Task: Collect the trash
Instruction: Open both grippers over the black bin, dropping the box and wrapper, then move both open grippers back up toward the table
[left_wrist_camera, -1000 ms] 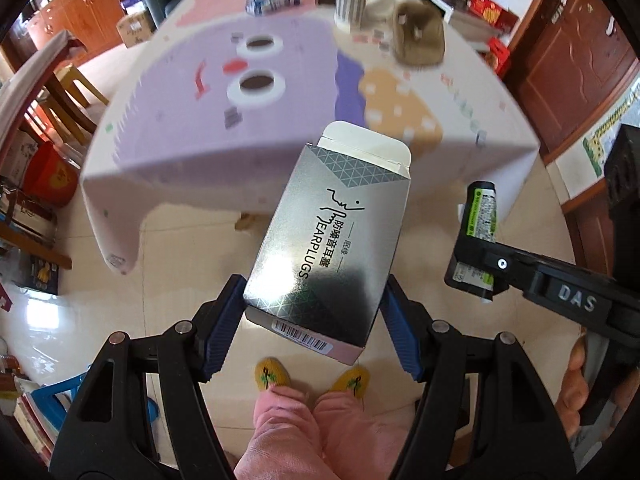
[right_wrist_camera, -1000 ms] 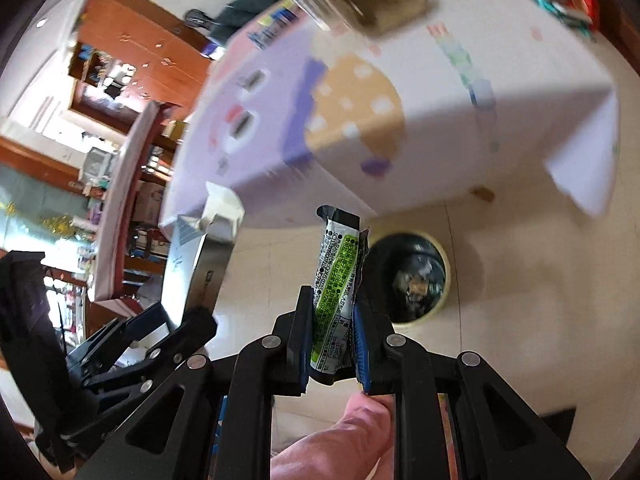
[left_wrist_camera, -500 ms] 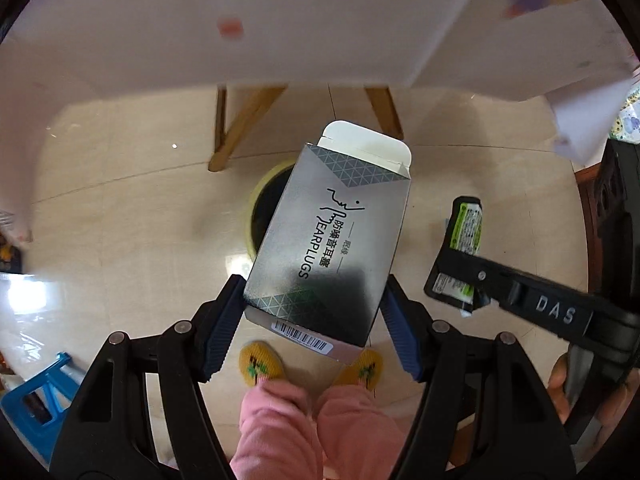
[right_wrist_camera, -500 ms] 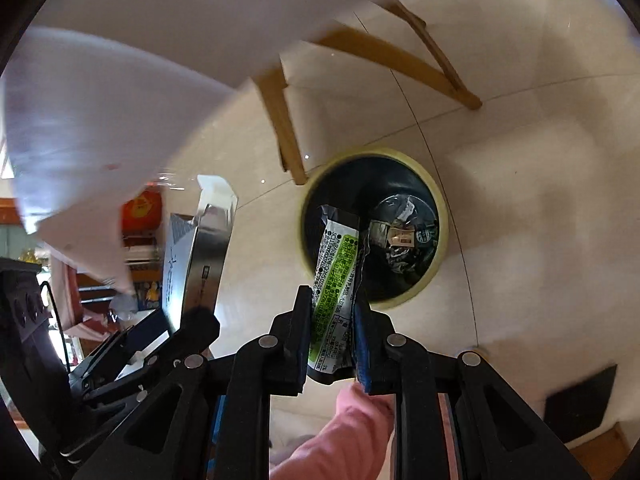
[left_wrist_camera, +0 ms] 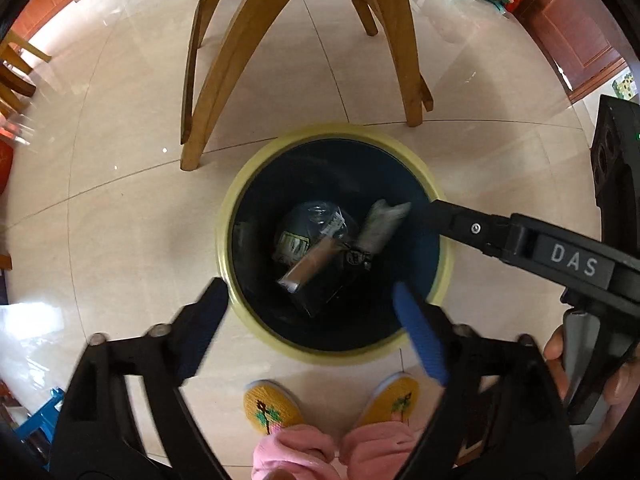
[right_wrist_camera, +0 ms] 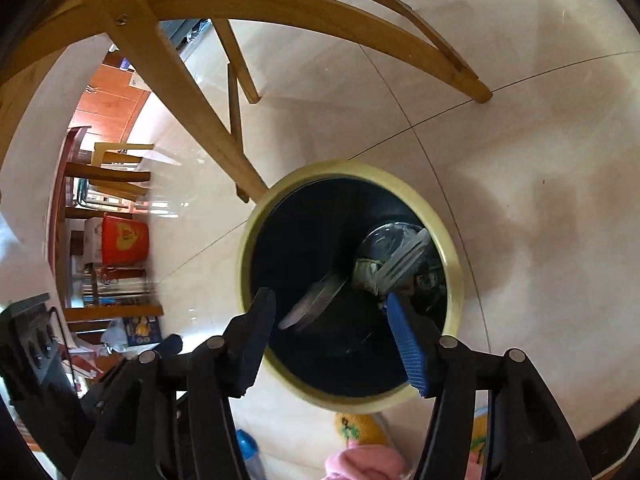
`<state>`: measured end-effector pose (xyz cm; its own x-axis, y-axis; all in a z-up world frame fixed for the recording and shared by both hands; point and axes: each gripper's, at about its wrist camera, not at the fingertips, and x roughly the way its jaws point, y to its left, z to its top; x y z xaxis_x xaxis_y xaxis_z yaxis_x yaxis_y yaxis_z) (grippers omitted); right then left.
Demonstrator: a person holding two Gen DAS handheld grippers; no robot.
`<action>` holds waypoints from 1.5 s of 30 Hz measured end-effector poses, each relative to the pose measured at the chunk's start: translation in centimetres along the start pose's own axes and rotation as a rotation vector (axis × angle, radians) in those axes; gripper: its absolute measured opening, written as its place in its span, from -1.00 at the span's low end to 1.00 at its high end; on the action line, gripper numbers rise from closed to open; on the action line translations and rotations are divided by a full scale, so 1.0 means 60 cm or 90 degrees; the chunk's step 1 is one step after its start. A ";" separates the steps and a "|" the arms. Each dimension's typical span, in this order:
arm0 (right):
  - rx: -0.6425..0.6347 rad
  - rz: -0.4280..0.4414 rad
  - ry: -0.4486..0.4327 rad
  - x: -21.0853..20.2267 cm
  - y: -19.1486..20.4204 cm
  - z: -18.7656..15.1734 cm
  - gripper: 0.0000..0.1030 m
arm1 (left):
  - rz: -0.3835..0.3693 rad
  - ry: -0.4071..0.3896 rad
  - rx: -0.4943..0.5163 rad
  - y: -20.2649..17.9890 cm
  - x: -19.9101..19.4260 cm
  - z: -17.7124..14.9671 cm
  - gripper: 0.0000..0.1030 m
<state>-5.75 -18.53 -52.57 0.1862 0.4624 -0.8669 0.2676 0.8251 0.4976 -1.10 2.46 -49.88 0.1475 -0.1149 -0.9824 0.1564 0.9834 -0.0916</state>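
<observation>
Trash lies at the bottom of a round bin (left_wrist_camera: 335, 240) with a pale yellow rim and dark liner, centre of the left wrist frame: a crumpled clear wrapper (left_wrist_camera: 316, 220), a grey-white packet (left_wrist_camera: 382, 224) and a blurred box-like piece (left_wrist_camera: 312, 264) caught mid-tumble. The same bin (right_wrist_camera: 352, 280) fills the lower middle of the right wrist frame, its contents streaked with motion. The left gripper (left_wrist_camera: 312, 328) hangs over the bin's near edge with its blue-padded jaws spread wide and nothing between them; the right gripper (right_wrist_camera: 332, 340) is likewise spread and empty, its arm reaching in from the right of the left wrist frame. A person's yellow slippers (left_wrist_camera: 272, 408) and pink trouser cuffs show at the bottom edge. Wooden table legs (left_wrist_camera: 208, 80) rise across the top of the frame over a glossy tiled floor (left_wrist_camera: 100, 200). Judging by the empty tongs, this drop appears complete; whether more trash remains elsewhere cannot be told from here.
</observation>
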 end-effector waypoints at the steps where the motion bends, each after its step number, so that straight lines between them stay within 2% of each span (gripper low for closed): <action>1: -0.003 -0.003 -0.002 0.004 0.000 -0.001 0.15 | 0.002 -0.004 0.001 -0.001 0.000 -0.001 0.66; 4: -0.023 -0.011 -0.008 0.012 0.004 -0.003 0.15 | 0.009 -0.016 -0.003 0.005 -0.005 -0.004 0.68; 12: -0.088 -0.070 -0.025 -0.023 0.035 -0.005 0.15 | 0.030 -0.043 -0.008 0.013 -0.049 -0.004 0.71; 19: -0.142 -0.161 -0.028 -0.092 0.092 -0.008 0.15 | 0.032 -0.046 -0.034 0.022 -0.130 -0.007 0.71; 29: -0.156 -0.204 -0.064 -0.274 0.191 -0.014 0.21 | 0.027 -0.055 -0.072 0.038 -0.303 0.003 0.71; 45: -0.183 -0.240 -0.151 -0.552 0.372 -0.042 0.22 | 0.015 -0.122 -0.037 0.038 -0.600 0.040 0.70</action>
<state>-8.34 -14.61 -12.80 0.3445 0.0579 -0.9370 0.0929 0.9911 0.0954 -3.72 8.53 -14.33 0.3344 -0.1110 -0.9359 0.0943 0.9920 -0.0839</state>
